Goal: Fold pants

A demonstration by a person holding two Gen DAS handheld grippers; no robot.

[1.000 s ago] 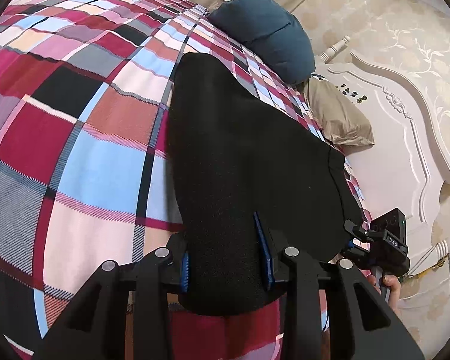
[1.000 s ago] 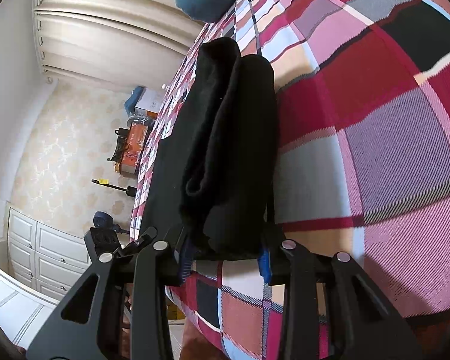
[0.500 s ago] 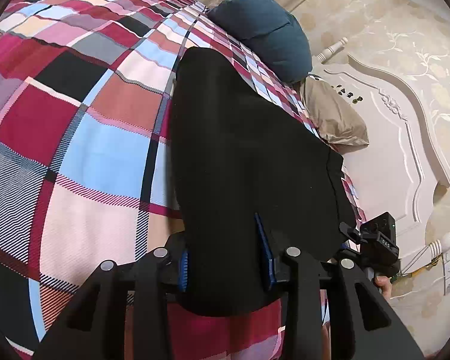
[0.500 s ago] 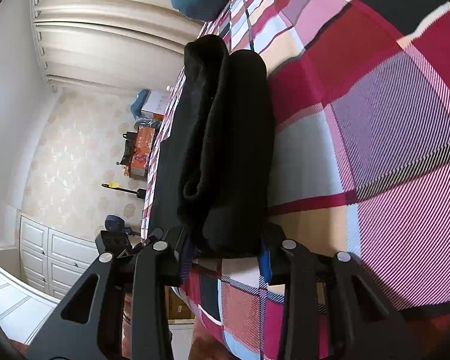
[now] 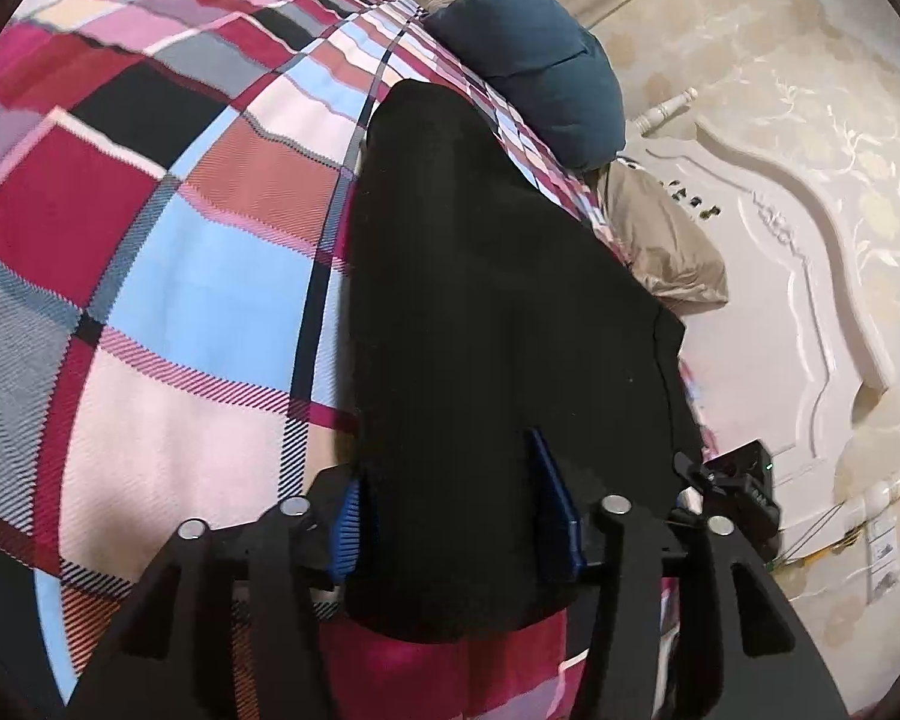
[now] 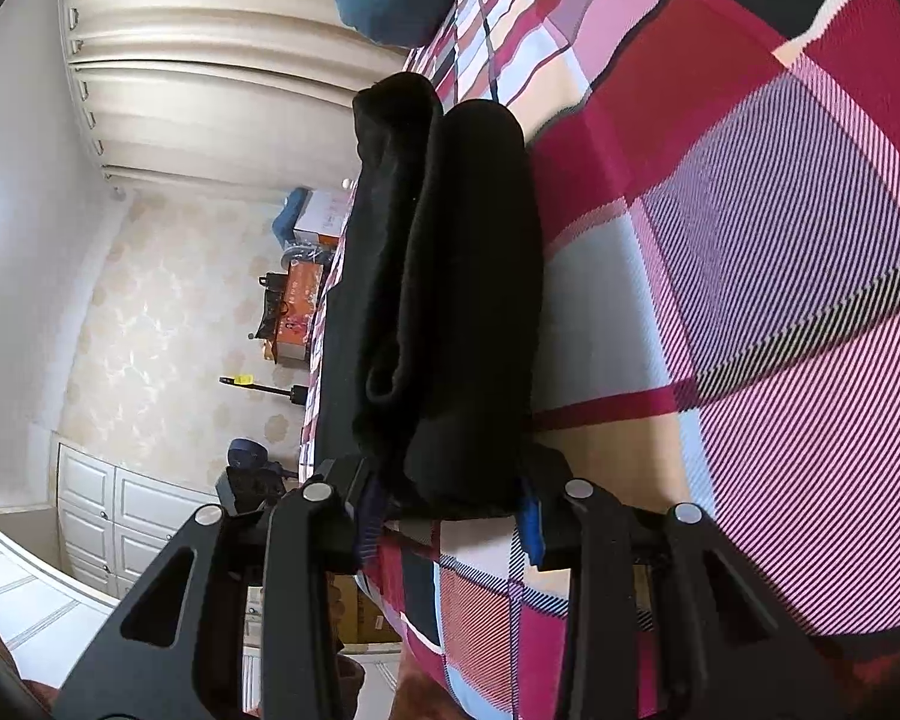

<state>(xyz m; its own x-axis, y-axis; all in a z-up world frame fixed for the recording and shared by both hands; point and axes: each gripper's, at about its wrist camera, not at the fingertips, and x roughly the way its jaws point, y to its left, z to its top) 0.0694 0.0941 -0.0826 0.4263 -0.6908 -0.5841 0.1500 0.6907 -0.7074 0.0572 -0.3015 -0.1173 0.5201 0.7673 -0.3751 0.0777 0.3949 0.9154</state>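
The black pants lie folded lengthwise on a plaid bedspread. In the left wrist view my left gripper has its blue-padded jaws on either side of the near end of the pants, shut on the cloth. In the right wrist view the pants show as a thick folded stack on the plaid bedspread, and my right gripper is shut on their near end. The right gripper also shows in the left wrist view, at the pants' far corner.
A dark blue pillow and a tan pillow lie at the head of the bed by a white headboard. Curtains, white cabinets and floor clutter lie beyond the bed's edge.
Both grippers keep their hold on the pants. The views have shifted a little and the pants' near ends sit slightly higher over the bed.
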